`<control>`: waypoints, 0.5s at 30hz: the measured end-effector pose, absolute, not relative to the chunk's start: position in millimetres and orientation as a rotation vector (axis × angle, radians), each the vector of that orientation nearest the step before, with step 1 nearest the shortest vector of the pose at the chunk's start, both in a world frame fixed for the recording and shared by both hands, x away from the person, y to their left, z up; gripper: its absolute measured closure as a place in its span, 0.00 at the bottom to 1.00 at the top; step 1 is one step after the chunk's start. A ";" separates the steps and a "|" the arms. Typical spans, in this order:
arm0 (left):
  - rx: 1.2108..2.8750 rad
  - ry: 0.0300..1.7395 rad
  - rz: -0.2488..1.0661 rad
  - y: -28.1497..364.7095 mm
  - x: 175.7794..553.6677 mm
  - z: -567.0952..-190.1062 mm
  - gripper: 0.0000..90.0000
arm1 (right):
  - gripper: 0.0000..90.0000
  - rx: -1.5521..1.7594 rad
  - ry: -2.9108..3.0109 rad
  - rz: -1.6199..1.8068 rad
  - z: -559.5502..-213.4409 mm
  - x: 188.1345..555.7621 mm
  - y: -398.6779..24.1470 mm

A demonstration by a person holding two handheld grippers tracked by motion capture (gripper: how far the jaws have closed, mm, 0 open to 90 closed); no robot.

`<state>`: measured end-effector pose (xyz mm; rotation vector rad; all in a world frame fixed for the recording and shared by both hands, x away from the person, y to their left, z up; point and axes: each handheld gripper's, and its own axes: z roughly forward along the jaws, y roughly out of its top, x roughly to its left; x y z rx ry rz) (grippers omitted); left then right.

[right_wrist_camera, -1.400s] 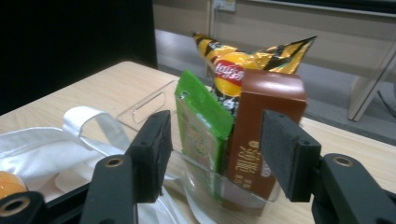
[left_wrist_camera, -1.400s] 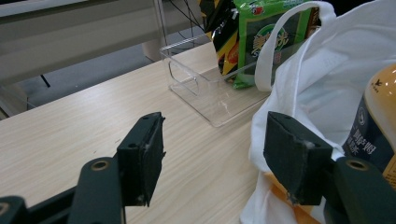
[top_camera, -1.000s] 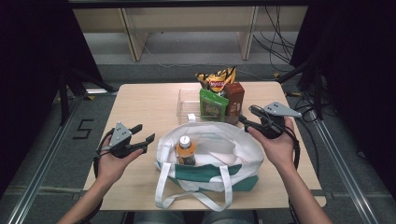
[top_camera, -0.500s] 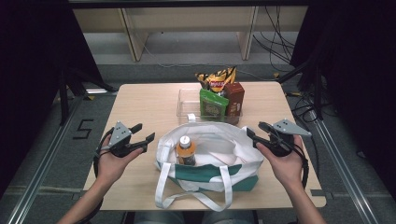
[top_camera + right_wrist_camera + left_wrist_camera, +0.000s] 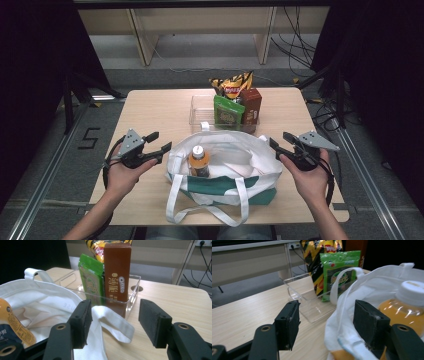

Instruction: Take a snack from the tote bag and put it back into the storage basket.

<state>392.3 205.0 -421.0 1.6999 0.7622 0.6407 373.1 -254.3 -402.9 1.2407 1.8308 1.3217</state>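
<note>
Both my grippers wait at the tote bag's sides, jaws spread, holding nothing.

My left gripper (image 5: 159, 142) sits just beside the white-and-green tote bag (image 5: 225, 172) at its left rim — jaws wide apart, with bag cloth showing between them in the left gripper view, though I cannot tell if it touches. My right gripper (image 5: 280, 142) is at the bag's right edge, equally wide and empty. An orange bottle (image 5: 199, 161) stands upright inside the bag. Behind it, a clear tray (image 5: 197, 107) holds snack packs (image 5: 229, 111).
</note>
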 end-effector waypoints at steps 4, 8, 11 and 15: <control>1.680 0.754 0.615 200.8 390.7 -416.3 0.42 | 0.50 1.220 1.814 1.319 -402.6 374.8 -255.4; 1.682 0.744 0.598 195.9 387.8 -414.1 0.43 | 0.50 1.211 1.825 1.312 -401.6 375.6 -257.8; 1.680 0.720 0.576 189.1 386.9 -413.7 0.43 | 0.50 1.214 1.815 1.314 -404.3 376.2 -259.5; 1.694 0.704 0.541 179.5 383.4 -411.1 0.45 | 0.50 1.231 1.808 1.312 -404.6 375.1 -260.9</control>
